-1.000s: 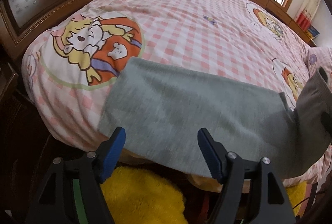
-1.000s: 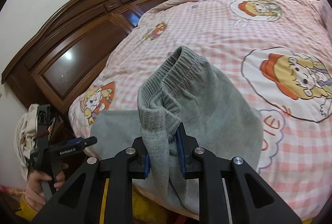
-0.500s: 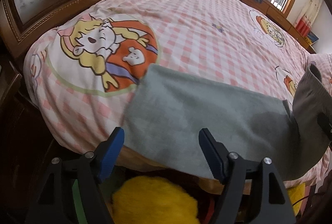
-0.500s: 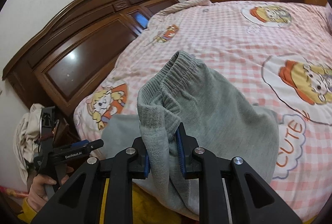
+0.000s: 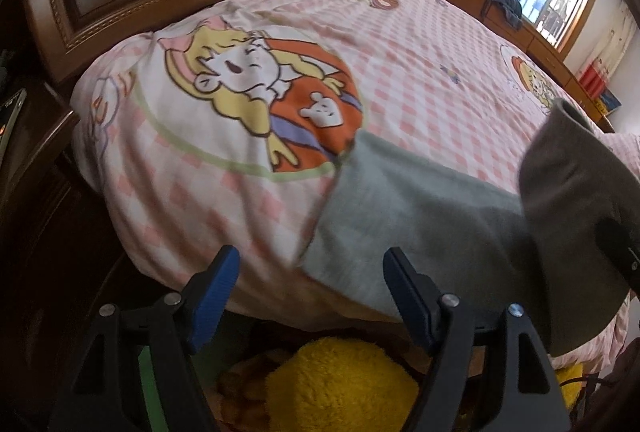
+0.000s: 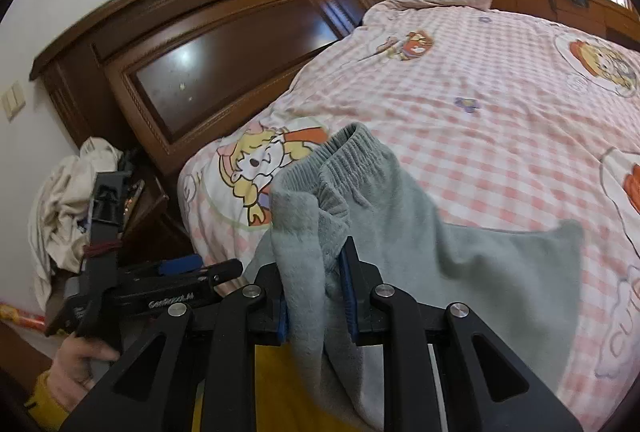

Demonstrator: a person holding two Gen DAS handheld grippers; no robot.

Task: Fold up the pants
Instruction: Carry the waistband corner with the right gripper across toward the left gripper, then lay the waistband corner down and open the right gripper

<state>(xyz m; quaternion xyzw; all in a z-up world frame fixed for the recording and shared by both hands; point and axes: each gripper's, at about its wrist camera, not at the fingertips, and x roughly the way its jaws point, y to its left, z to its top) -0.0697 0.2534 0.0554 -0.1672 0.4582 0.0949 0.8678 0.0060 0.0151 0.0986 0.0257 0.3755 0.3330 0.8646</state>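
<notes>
A: Where are the soft grey fleece pants (image 6: 472,272) with the ribbed elastic waistband (image 6: 344,156)?

B: Lying along the near edge of the bed under its pink checked cartoon quilt (image 6: 480,104). The right gripper (image 6: 316,304) is clamped on a bunched fold just below the waistband, lifting that end clear of the quilt.

A: And the left gripper (image 5: 310,296)?

B: Jaws wide, nothing between them, poised above the flat leg end (image 5: 360,232) near the edge.

A: So how should the fold go?

B: I'd carry the waistband level over the leg end, keep the cloth taut, and pin the leg end with the left so it can't slide off the bed.
</notes>
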